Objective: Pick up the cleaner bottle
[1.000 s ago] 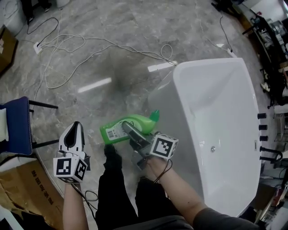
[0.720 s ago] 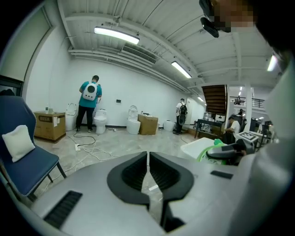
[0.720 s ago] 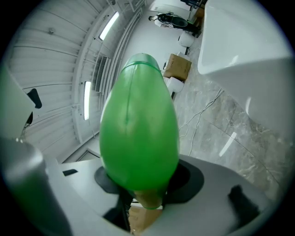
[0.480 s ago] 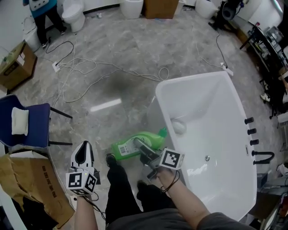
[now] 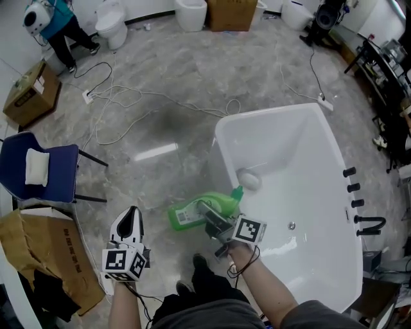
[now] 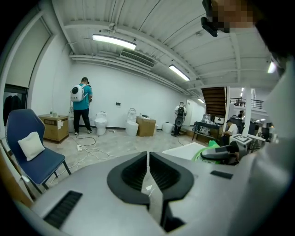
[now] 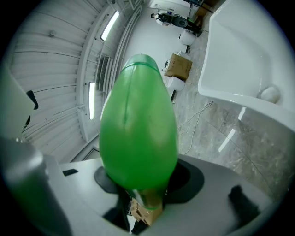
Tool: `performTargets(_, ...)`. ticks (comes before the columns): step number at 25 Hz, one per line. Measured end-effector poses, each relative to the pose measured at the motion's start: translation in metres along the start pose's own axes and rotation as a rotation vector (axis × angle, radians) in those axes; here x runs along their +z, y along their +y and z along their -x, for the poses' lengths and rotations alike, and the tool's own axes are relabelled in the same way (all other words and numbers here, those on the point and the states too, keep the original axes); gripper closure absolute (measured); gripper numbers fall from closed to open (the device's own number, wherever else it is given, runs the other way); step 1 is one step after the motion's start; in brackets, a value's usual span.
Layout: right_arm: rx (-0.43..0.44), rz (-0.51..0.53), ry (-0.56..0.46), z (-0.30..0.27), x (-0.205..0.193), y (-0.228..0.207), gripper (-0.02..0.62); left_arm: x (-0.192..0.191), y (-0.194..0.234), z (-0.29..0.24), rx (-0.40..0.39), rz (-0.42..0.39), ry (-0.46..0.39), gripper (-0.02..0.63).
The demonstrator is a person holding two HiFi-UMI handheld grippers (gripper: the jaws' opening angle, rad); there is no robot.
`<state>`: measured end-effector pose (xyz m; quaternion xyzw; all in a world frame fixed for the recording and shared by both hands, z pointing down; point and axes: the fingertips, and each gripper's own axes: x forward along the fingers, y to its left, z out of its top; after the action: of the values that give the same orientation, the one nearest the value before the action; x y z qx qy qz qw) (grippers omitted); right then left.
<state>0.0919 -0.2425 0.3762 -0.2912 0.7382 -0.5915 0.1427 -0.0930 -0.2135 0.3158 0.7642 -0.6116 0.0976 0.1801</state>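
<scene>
The right gripper [image 5: 207, 214] pinches the green plastic cleaner bottle [image 5: 221, 200] across its body, jaws spread wide around it. In the right gripper view the bottle [image 7: 138, 124] fills the space between the jaws and juts out past them. The bottle lies on its side in the air, clear of the floor, just beside the outer wall of the white oval bathtub [image 5: 270, 114], with its cap end towards the tub.

The left gripper [image 5: 131, 217] hangs empty off to the left, its jaws pressed together.

The lift looks nearly done. To finish it well, the person should likely hold the pinch firm, since the smooth rounded plastic could slip or swing about the grip, and steer the cap end away from the tub's rim.

Below is a glossy grey marble floor [image 5: 173, 83] strewn with white cables [image 5: 128, 96]. A blue chair with a white cushion [image 5: 45, 170], flattened brown cardboard [image 5: 38, 250], a closed cardboard box [image 5: 29, 96] and white toilets [image 5: 109, 22] stand around a large, bright showroom. A person in a teal top [image 5: 54, 19] stands far off.
</scene>
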Motion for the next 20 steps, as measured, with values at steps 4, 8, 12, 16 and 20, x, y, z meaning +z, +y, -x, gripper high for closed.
performTargets(4, 0.031, -0.035, -0.043, 0.013, -0.002, -0.005, 0.399, -0.004, -0.015, 0.01, -0.003, 0.021, -0.032, 0.58)
performTargets(8, -0.015, 0.011, -0.024, 0.023, -0.019, -0.005, 0.399, -0.013, -0.015, 0.032, -0.012, 0.038, -0.028, 0.58)
performTargets(12, -0.018, 0.064, -0.01, 0.028, -0.046, 0.013, 0.399, -0.017, -0.003, 0.06, -0.006, 0.026, -0.045, 0.58)
performTargets(16, -0.026, 0.067, -0.027, 0.043, -0.084, 0.028, 0.399, -0.024, 0.007, 0.1, -0.012, 0.046, -0.075, 0.58)
performTargets(20, -0.017, 0.047, -0.036, 0.065, -0.129, 0.051, 0.399, -0.034, 0.009, 0.152, -0.018, 0.053, -0.079, 0.58)
